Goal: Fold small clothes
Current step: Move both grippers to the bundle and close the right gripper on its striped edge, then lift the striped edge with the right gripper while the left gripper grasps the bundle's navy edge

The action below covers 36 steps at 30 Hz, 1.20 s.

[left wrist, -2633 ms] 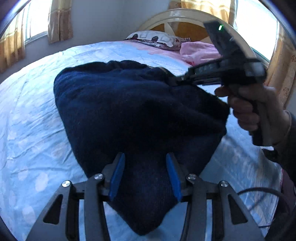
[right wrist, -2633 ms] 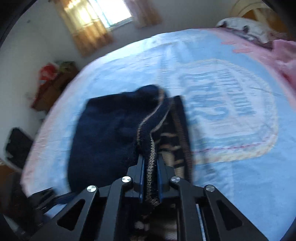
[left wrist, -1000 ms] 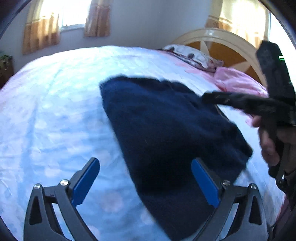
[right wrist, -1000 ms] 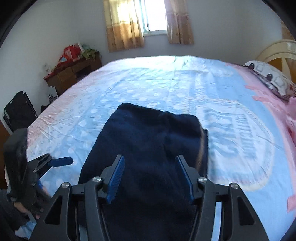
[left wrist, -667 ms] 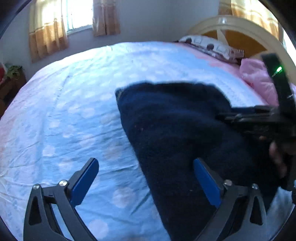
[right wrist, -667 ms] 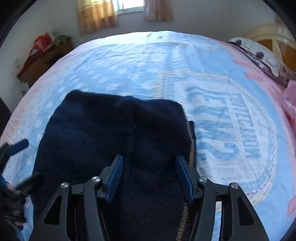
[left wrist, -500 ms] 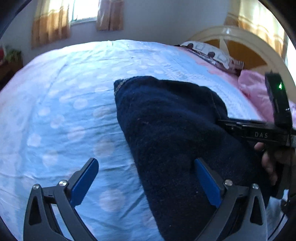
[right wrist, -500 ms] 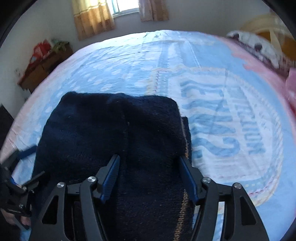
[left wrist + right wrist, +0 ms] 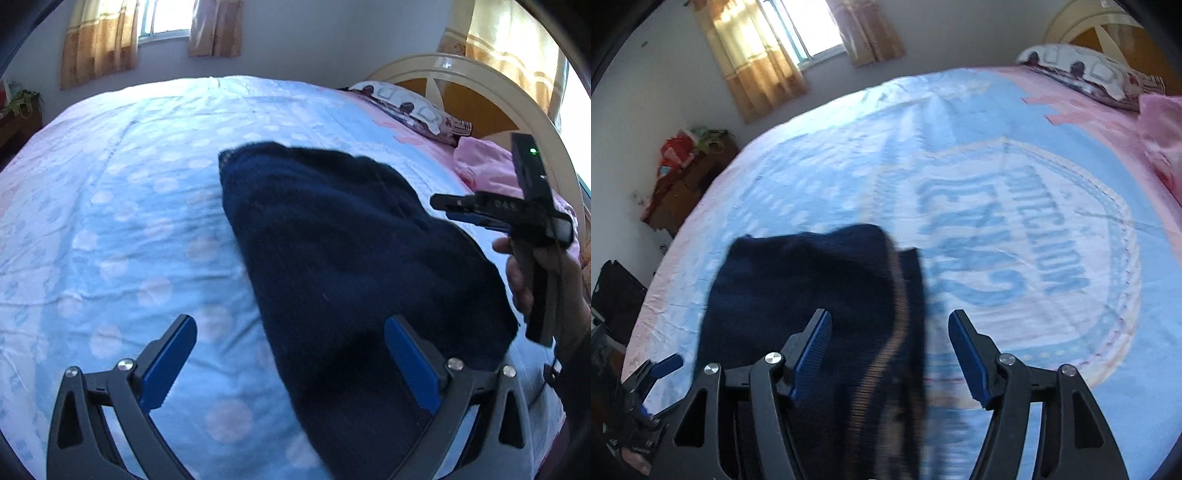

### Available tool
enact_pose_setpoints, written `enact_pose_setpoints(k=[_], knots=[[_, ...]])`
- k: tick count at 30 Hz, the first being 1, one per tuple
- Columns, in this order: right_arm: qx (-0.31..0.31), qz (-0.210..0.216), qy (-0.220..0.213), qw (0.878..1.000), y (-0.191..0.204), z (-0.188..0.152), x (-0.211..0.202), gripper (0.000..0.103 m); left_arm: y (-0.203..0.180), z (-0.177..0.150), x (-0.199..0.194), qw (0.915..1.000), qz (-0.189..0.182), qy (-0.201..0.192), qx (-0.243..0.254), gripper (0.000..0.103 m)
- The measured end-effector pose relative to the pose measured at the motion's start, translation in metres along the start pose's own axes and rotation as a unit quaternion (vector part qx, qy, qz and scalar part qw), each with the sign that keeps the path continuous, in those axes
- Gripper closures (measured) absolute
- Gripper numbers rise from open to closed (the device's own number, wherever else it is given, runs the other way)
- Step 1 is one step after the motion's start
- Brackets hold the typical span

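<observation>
1. Seen from the left wrist view, the navy knit garment lies on the blue bedsheet as a compact, thick slab, its far end toward the patterned pillow. The left gripper is spread wide and holds nothing; one blue pad hangs over bare sheet, the other over the garment's near end. The right gripper shows side-on past the garment's far edge, and this view does not settle how its jaws stand.

2. From the right wrist view, which is blurred, the right gripper is parted and empty, with the garment's tan-striped edge running between its pads. The garment sits beside the large printed emblem on the sheet.

3. By my judgement, at least 1 fold is done: layers appear stacked and both tools have let go. What remains is perhaps 1 more fold across the length, or some squaring up of that exposed striped edge.
</observation>
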State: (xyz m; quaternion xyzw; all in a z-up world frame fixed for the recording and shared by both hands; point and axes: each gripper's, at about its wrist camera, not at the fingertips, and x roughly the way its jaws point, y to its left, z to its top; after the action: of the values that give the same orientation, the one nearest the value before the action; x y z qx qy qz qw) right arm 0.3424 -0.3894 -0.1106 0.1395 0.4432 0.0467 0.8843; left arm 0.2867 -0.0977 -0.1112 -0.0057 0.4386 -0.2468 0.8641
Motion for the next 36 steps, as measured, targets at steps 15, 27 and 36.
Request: enact_pose_setpoints(k=[15,27,36], knots=[[0.047,0.102,0.04,0.993,-0.033,0.001,0.044,0.022,-0.009,-0.022,0.027,0.9981,-0.038,0.045,-0.017,0.0],[0.042,0.149,0.047,0.987,-0.029,0.013,0.065,0.022,-0.018,-0.024,0.032,0.9988,-0.036,0.034,0.002,0.0],[0.038,0.184,0.06,0.98,-0.016,0.014,0.073,0.047,-0.027,-0.025,0.037,0.999,-0.022,0.037,0.012,0.0]])
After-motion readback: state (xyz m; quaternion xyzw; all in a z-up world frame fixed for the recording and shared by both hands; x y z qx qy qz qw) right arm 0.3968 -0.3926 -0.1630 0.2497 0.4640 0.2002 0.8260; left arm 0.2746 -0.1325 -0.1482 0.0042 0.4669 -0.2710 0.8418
